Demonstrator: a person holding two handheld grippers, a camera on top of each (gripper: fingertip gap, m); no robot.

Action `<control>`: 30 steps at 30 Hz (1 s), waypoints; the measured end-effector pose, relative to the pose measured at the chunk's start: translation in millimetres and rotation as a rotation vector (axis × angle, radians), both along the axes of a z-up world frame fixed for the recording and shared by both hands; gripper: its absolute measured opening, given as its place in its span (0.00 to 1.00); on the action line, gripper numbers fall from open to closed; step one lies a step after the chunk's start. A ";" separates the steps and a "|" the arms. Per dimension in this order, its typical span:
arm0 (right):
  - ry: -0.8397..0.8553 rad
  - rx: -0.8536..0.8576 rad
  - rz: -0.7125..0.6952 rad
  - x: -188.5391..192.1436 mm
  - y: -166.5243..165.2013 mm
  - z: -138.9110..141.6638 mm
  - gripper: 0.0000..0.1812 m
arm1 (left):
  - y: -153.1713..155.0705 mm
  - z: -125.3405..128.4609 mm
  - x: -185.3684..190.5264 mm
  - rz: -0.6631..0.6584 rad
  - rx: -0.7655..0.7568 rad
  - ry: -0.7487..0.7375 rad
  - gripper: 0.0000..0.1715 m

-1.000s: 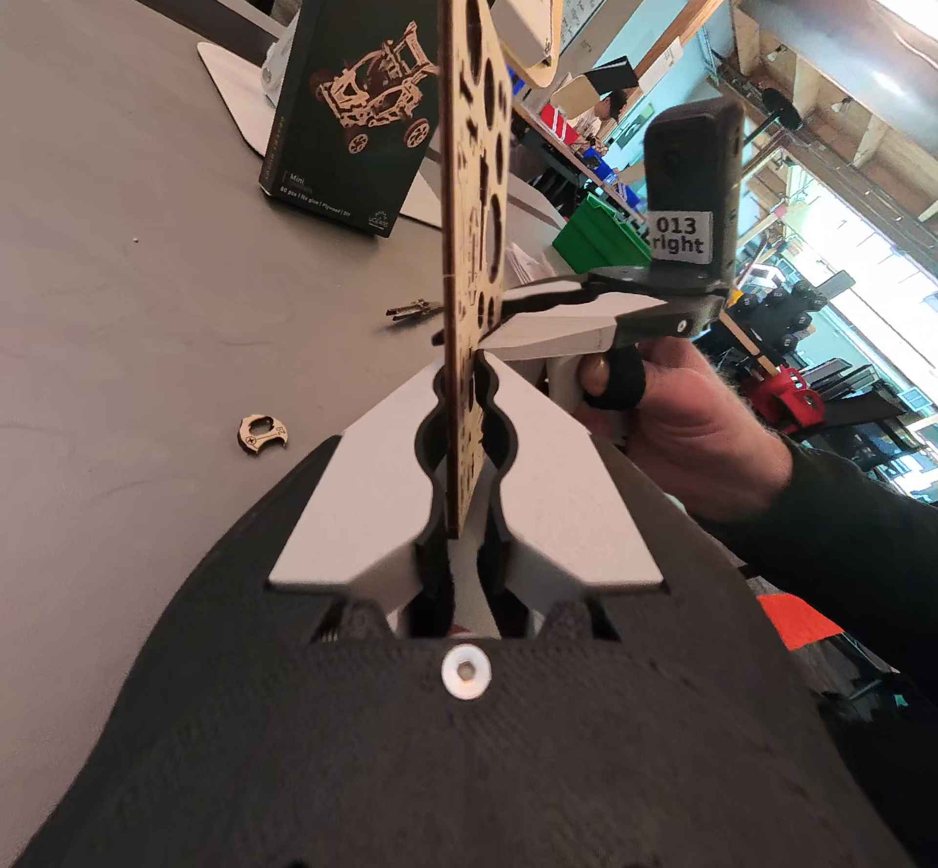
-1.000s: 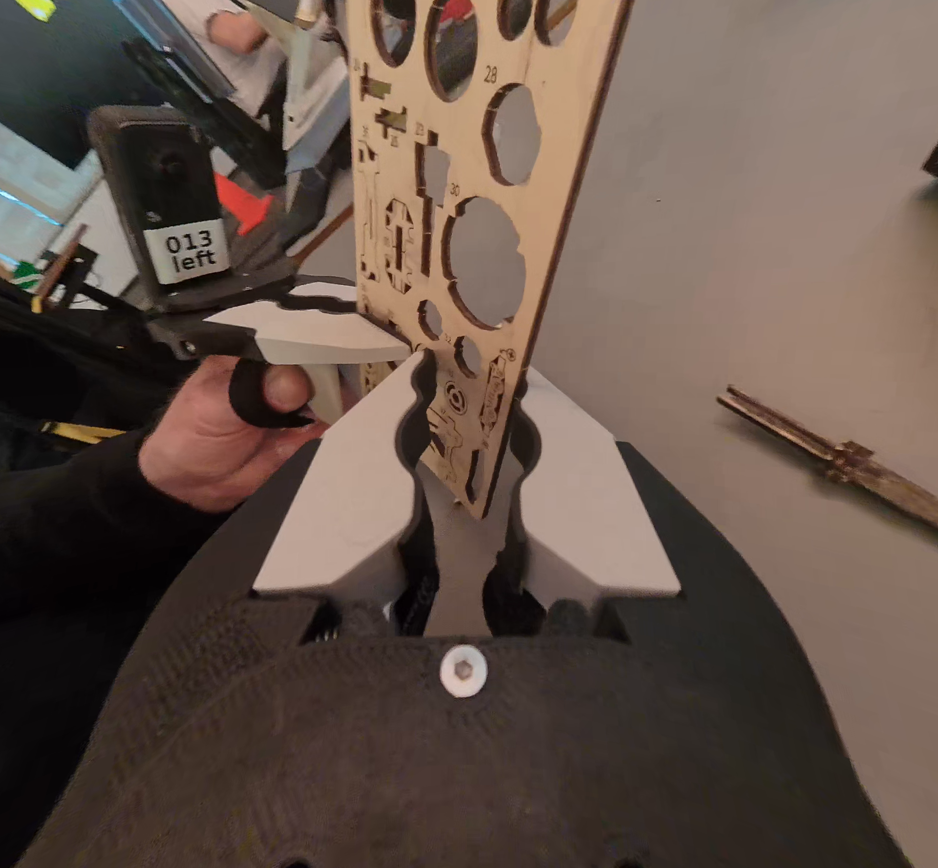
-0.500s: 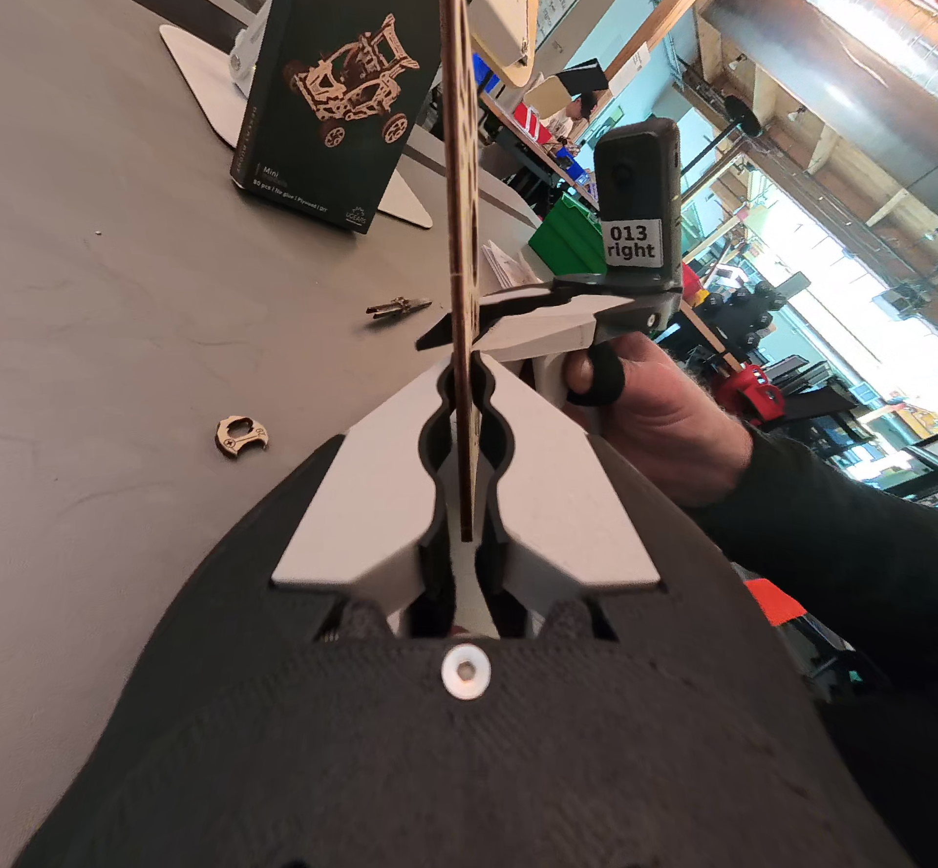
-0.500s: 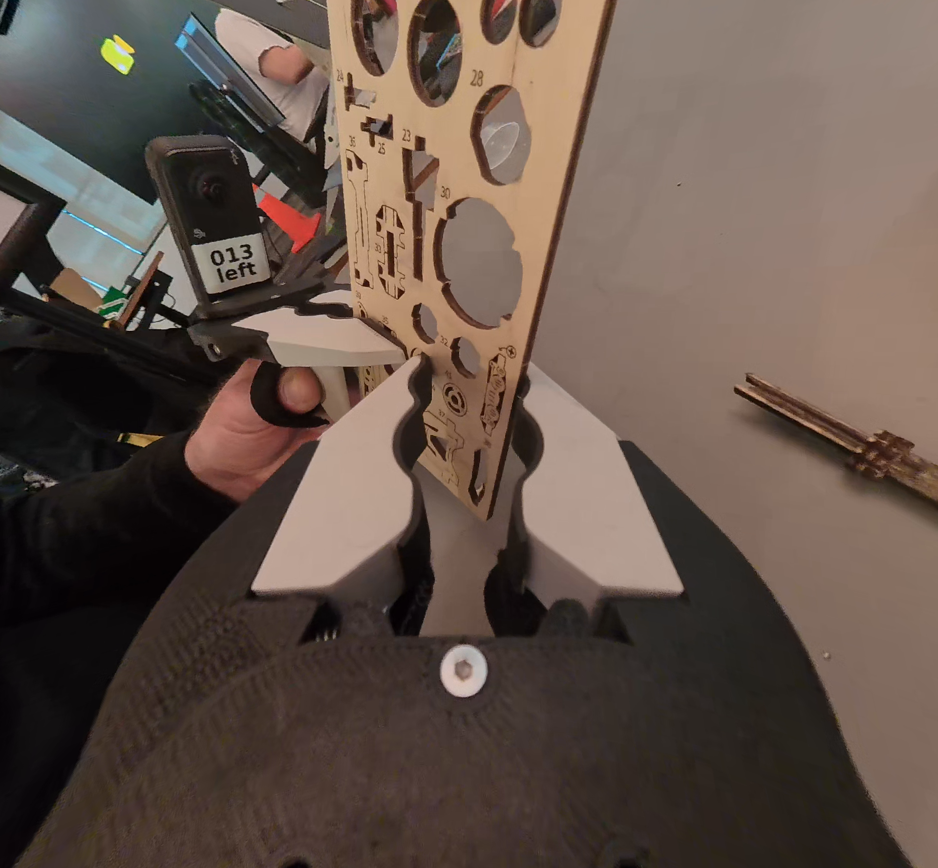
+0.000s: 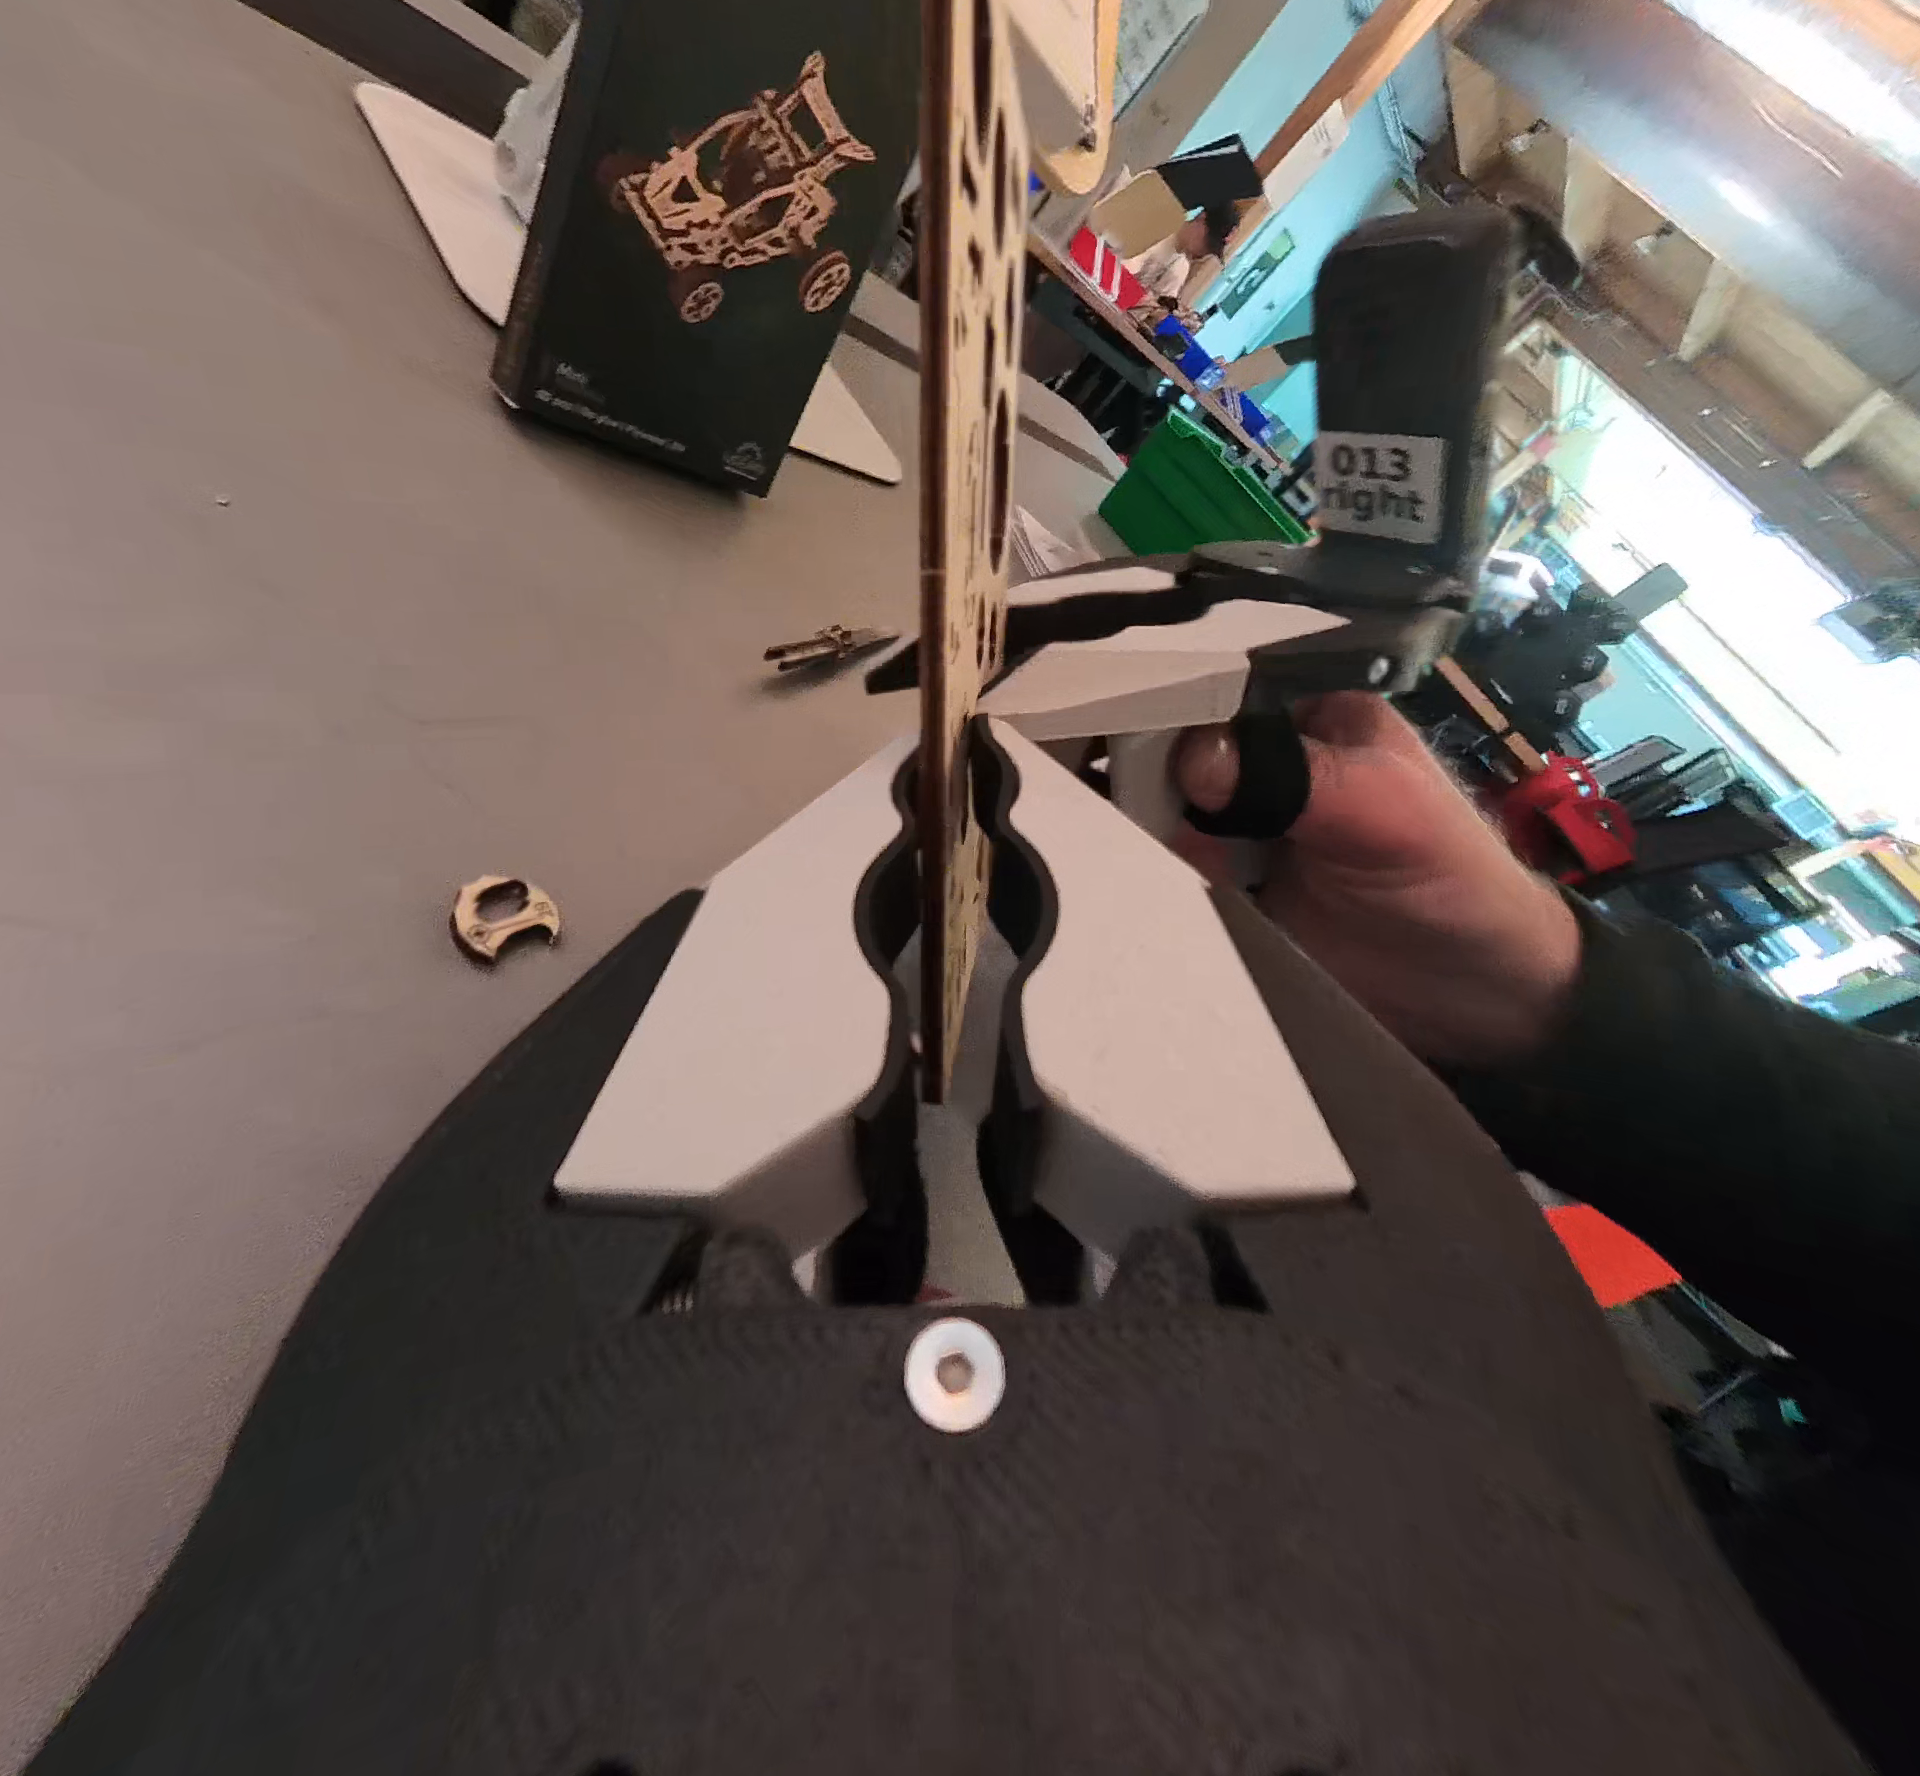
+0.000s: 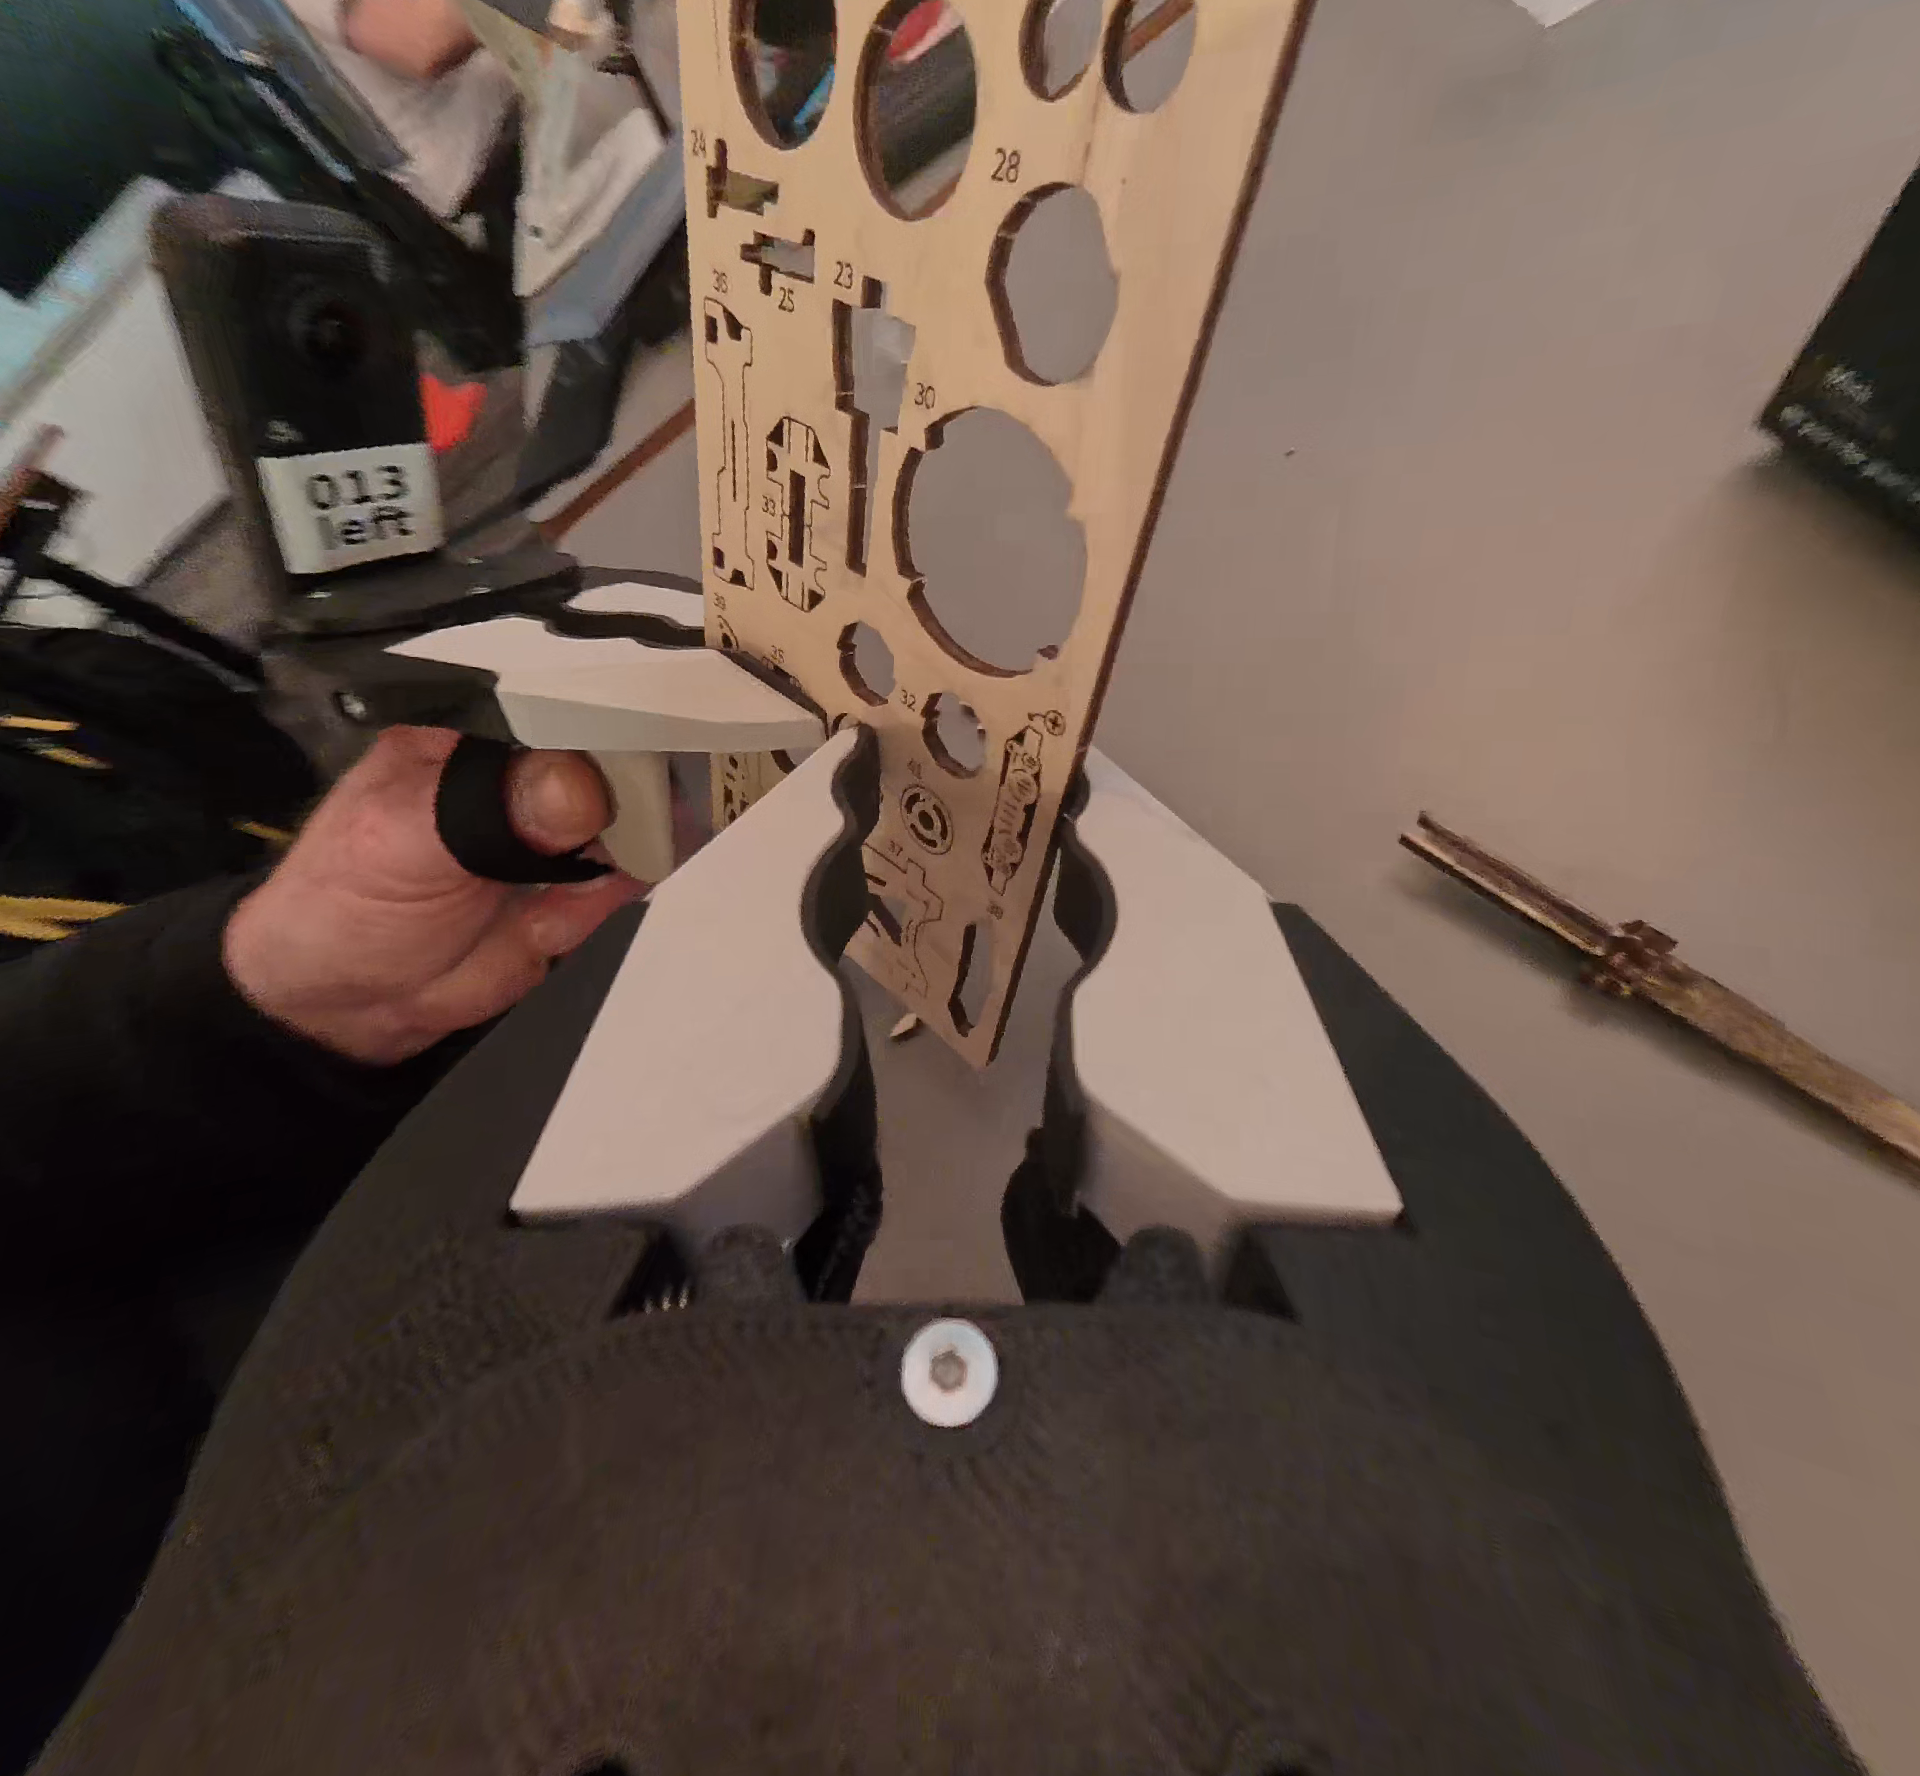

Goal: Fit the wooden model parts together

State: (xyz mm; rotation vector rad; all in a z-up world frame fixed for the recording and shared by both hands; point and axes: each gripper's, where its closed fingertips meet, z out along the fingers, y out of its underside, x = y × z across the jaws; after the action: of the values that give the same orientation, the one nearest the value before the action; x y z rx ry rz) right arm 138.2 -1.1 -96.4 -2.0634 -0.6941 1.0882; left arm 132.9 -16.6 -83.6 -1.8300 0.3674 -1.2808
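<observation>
A thin wooden sheet (image 6: 1153,292) with several punched-out holes and some laser-cut parts still in it stands upright above the grey table (image 5: 260,583). My left gripper (image 5: 951,750) is shut on the sheet's lower edge, which I see edge-on (image 5: 940,376). My right gripper (image 6: 966,760) reaches in from the side. Its jaws are partly closed around the sheet's lower corner, one pad on the face and one on the edge. It also shows in the left wrist view (image 5: 966,677), and the left gripper in the right wrist view (image 6: 769,687).
A dark model box (image 5: 707,188) stands at the back on the table, its corner also in the right wrist view (image 6: 1849,417). A small curved wooden part (image 5: 504,918), a small wooden piece (image 5: 826,648) and a long wooden strip assembly (image 6: 1662,978) lie loose.
Both grippers and the sheet have swung slightly together; the sheet shows a little more of its face in the left view. The box corner has entered the right view. Both grips are unchanged.
</observation>
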 end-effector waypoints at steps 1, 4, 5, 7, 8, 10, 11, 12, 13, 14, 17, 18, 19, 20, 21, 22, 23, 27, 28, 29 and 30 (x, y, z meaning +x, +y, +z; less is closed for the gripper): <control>0.029 -0.018 0.023 0.5 -1.0 -0.7 0.16 | -1.3 -0.3 1.4 -0.006 0.009 0.010 0.01; 0.084 -0.029 0.072 -2.1 -3.0 2.3 0.16 | -3.5 4.6 -0.4 -0.015 0.024 -0.024 0.01; 0.077 -0.021 0.088 -4.5 -2.7 5.4 0.16 | -3.4 7.2 -2.6 -0.016 0.021 -0.052 0.01; 0.041 -0.001 0.112 -7.9 -2.9 9.4 0.16 | -4.1 9.9 -5.5 -0.023 0.012 -0.088 0.01; 0.029 -0.001 0.120 -7.6 -4.1 9.9 0.16 | -5.7 10.0 -4.6 -0.034 0.016 -0.085 0.01; -0.002 -0.002 0.128 -3.4 -7.1 7.6 0.16 | -9.1 7.1 0.0 -0.055 0.022 -0.052 0.01; -0.013 -0.004 0.126 -1.1 -8.4 7.3 0.16 | -10.6 6.6 2.2 -0.066 0.030 -0.042 0.01; -0.024 0.005 0.125 0.3 -9.2 7.8 0.16 | -11.5 7.1 3.2 -0.071 0.037 -0.040 0.01; -0.041 0.024 0.124 0.5 -8.9 8.4 0.16 | -11.4 6.9 2.9 -0.069 0.037 -0.038 0.01; -0.062 0.041 0.123 -0.8 -7.8 9.0 0.16 | -10.2 7.6 1.0 -0.058 0.034 -0.048 0.01; -0.103 0.060 0.127 -8.2 -4.3 9.4 0.16 | -7.0 8.2 -6.7 -0.017 0.023 -0.063 0.01; -0.123 0.074 0.123 -9.8 -2.8 8.2 0.17 | -5.6 6.8 -8.5 0.003 0.024 -0.049 0.01; -0.140 0.075 0.118 -11.0 -1.6 6.9 0.17 | -4.6 5.9 -9.8 0.016 0.022 -0.042 0.01; -0.156 0.072 0.115 -11.8 -0.8 5.8 0.17 | -3.6 5.1 -10.6 0.025 0.019 -0.037 0.01; -0.181 0.080 0.105 -12.2 0.6 4.8 0.17 | -2.2 3.6 -11.3 0.037 0.014 -0.026 0.01; -0.207 0.095 0.090 -12.3 1.9 4.5 0.17 | -1.1 3.1 -11.9 0.046 0.013 -0.022 0.02; -0.230 0.108 0.081 -12.2 2.8 4.8 0.17 | -0.5 2.2 -11.7 0.050 0.011 -0.015 0.02; -0.359 0.180 0.037 -12.1 8.4 5.6 0.18 | 4.4 -2.5 -13.0 0.071 -0.022 -0.001 0.04; -0.375 0.201 0.033 -13.3 8.9 7.5 0.18 | 5.0 -1.3 -14.5 0.072 -0.027 -0.017 0.04; -0.385 0.217 0.033 -14.5 9.1 8.9 0.18 | 5.3 -0.6 -15.5 0.072 -0.032 -0.030 0.04; -0.383 0.225 0.037 -15.4 9.0 10.6 0.18 | 5.2 1.0 -16.2 0.068 -0.032 -0.045 0.04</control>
State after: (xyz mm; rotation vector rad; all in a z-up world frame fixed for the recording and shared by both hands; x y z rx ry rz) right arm 122.7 7.9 -85.8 -2.0847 -0.9970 0.6022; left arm 116.7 -11.4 -82.6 -1.8213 0.2596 -1.2859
